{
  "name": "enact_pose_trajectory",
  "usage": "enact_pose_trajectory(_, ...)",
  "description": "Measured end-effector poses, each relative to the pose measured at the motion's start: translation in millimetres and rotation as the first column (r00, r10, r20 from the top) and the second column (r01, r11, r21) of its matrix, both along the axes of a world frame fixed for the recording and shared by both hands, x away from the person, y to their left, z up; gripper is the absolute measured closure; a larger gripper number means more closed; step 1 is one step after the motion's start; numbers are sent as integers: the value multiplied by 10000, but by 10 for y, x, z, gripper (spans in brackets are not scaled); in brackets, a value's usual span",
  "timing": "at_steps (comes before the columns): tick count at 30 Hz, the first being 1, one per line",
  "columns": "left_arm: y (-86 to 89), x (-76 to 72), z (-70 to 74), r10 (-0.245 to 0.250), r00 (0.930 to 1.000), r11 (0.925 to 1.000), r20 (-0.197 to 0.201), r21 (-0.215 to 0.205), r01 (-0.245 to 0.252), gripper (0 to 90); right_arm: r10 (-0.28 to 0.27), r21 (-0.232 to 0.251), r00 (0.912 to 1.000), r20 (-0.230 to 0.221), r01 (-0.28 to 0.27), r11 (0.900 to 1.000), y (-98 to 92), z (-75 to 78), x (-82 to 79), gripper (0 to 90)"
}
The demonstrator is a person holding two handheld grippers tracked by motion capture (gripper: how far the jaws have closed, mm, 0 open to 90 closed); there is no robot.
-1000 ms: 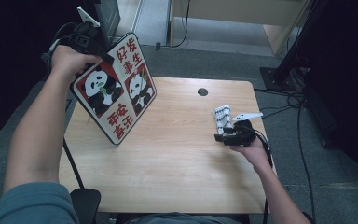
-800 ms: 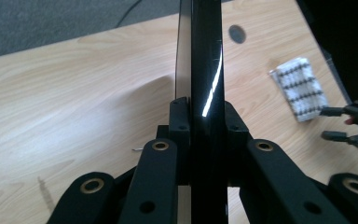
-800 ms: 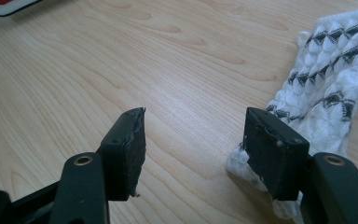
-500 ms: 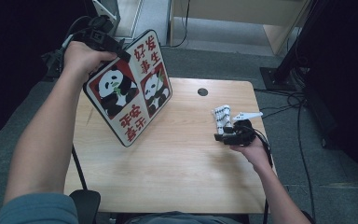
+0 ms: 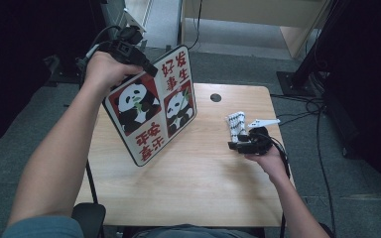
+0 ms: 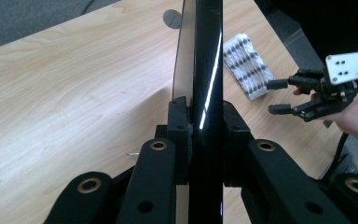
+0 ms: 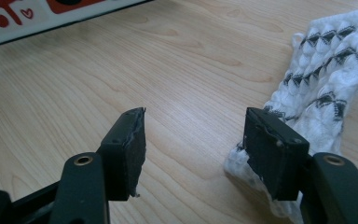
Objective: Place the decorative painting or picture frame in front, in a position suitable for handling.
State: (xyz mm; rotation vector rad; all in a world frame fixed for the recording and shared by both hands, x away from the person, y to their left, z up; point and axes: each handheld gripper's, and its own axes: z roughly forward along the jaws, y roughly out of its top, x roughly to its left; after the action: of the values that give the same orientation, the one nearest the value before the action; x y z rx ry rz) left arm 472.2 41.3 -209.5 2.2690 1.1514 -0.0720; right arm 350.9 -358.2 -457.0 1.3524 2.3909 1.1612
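Clamping the panda sign (image 5: 153, 115) by its upper edge, the left gripper (image 5: 138, 55) held it tilted above the left part of the table (image 5: 198, 183), its jaws pressed tight against both faces of the board. The right gripper (image 5: 234, 140) rested low on the table's right side, jaws spread wide and empty, just beside the white patterned cloth (image 5: 236, 122).

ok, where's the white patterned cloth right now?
The cloth lies on the table near its right edge in the high view, just ahead of the open right gripper; in the right gripper view it lies against the right-hand jaw.
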Motion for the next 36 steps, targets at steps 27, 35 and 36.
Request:
enact_pose_trajectory(27, -705, -166, -293, -1029, 9934, 9938, -505, -468, 1005, 783, 29, -41, 10000, 60, -29, 10000, -13, -7, -30, 405)
enact_pose_trajectory(35, -704, -181, -301, -977, 9943, 9944, -422, -435, 958, 784, 91, -100, 9999, 52, -90, 9999, -1, -14, -30, 405)
enact_pose_trajectory(36, -697, -182, -306, -948, 9946, 9946, -431, -472, 927, 783, 109, -121, 9999, 49, -108, 9999, 2, -16, -26, 405)
